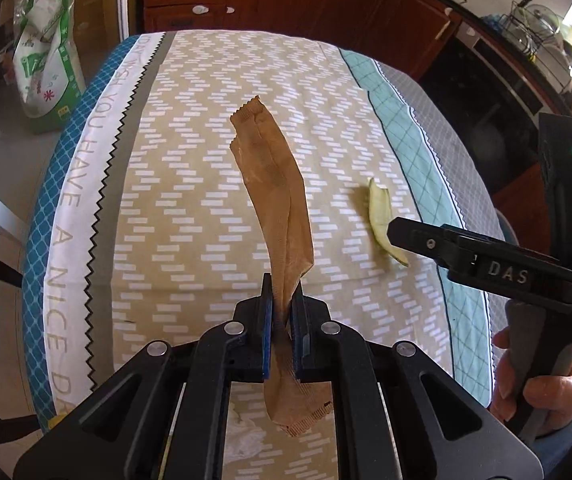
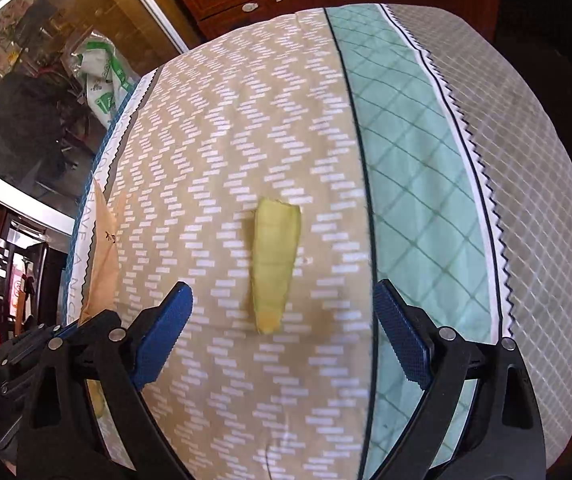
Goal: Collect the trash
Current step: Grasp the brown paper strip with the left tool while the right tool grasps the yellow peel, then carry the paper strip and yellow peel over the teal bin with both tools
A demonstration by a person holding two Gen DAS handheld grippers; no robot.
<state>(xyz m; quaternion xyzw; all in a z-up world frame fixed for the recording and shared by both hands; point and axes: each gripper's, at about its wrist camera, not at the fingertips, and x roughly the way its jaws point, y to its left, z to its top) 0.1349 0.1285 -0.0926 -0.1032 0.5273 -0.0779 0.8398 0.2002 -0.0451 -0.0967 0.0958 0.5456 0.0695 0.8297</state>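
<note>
1. The left gripper [image 1: 281, 312] is clenched on a brown paper wrapper [image 1: 273, 184], which stands up above the tablecloth [image 1: 189, 200].
2. The right gripper [image 2: 281, 332] is spread wide, gripping nothing; a yellow-green peel [image 2: 273, 264] lies on the cloth between its blue pads [image 2: 165, 332]. Its side reads "DAS".
3. The cloth's white border reads "YOU HAVE A NICE".
4. Beyond, a green-and-white bag [image 1: 45, 64] sits on the floor.
</note>
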